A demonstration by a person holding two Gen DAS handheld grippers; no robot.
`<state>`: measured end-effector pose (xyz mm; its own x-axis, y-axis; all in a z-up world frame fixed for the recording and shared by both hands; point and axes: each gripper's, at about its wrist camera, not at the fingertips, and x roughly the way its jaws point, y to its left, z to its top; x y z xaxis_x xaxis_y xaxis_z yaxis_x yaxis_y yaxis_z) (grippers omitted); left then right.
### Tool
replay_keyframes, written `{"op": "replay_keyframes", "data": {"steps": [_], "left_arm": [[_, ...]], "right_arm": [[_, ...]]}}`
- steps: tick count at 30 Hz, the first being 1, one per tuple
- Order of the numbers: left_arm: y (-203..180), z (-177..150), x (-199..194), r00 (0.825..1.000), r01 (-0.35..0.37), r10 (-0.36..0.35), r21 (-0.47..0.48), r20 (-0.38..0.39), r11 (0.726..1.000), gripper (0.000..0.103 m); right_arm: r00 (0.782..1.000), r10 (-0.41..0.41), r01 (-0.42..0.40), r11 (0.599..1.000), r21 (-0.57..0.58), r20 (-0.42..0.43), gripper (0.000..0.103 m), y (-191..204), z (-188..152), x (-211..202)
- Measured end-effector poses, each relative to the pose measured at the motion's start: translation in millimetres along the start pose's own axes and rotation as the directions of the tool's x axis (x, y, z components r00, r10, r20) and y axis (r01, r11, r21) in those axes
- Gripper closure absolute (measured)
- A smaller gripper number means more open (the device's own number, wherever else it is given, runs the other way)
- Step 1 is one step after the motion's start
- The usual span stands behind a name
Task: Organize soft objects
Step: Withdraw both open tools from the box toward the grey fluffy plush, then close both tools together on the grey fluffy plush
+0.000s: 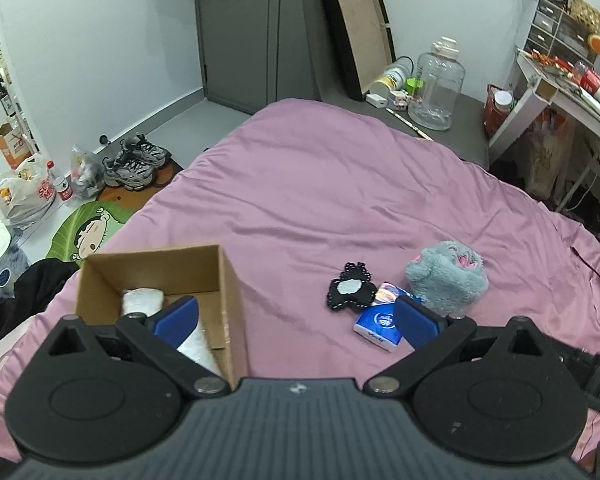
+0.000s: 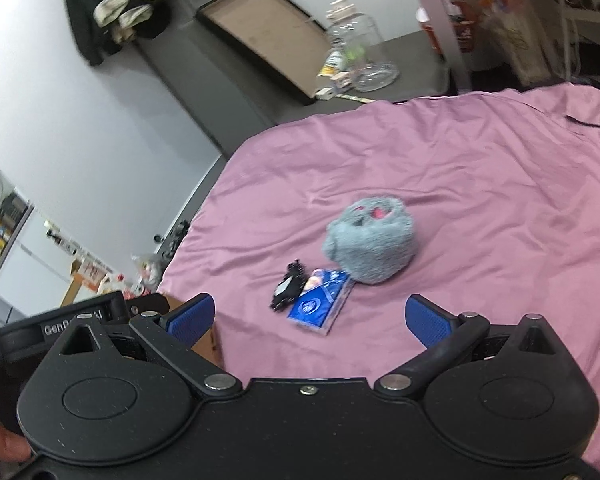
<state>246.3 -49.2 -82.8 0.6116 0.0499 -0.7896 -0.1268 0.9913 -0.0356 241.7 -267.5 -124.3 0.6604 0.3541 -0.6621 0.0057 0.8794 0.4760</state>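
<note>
You are holding both hand-held grippers wide open and empty, the right hand-held gripper nearer the tissue pack lying just ahead on the bed, its long axis pointing toward the plush.

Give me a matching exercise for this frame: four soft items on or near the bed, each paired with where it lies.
Things:
1. white towel
2. grey plush toy
3. tissue pack
4. black pouch

Places:
A. farthest right on the bedsheet
B. inside the cardboard box
C. between box and tissue pack, touching the pack
D. between pouch and plush

Pairs: 1-B, 2-A, 3-D, 4-C
</note>
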Motion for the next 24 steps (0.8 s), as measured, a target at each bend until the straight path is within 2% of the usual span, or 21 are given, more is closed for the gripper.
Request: {"op": "replay_keyframes", "data": {"steps": [8,17,24], "left_arm": [[-24.9,8.0,21.0,1.000,-0.005,0.005,0.008,-0.021,1.000,0.000],[-49.1,16.8,51.4,0.999,0.022,-0.021,0.019,-0.042,1.000,0.000],[-65.7,24.5,71.3,0.999,0.041,-0.040,0.019,-0.036,0.999,0.003]], "right_arm": [[0.999,-0.016,0.014,0.996,0.083,0.030,0.000,-28.8,8.8,11.2],[0.998,-0.015,0.008,0.992,0.123,0.059,0.000,-48.1,16.9,32.3],[0.994,-0.037,0.015,0.978,0.210,0.101,0.001,-66.9,25.7,44.3]]}}
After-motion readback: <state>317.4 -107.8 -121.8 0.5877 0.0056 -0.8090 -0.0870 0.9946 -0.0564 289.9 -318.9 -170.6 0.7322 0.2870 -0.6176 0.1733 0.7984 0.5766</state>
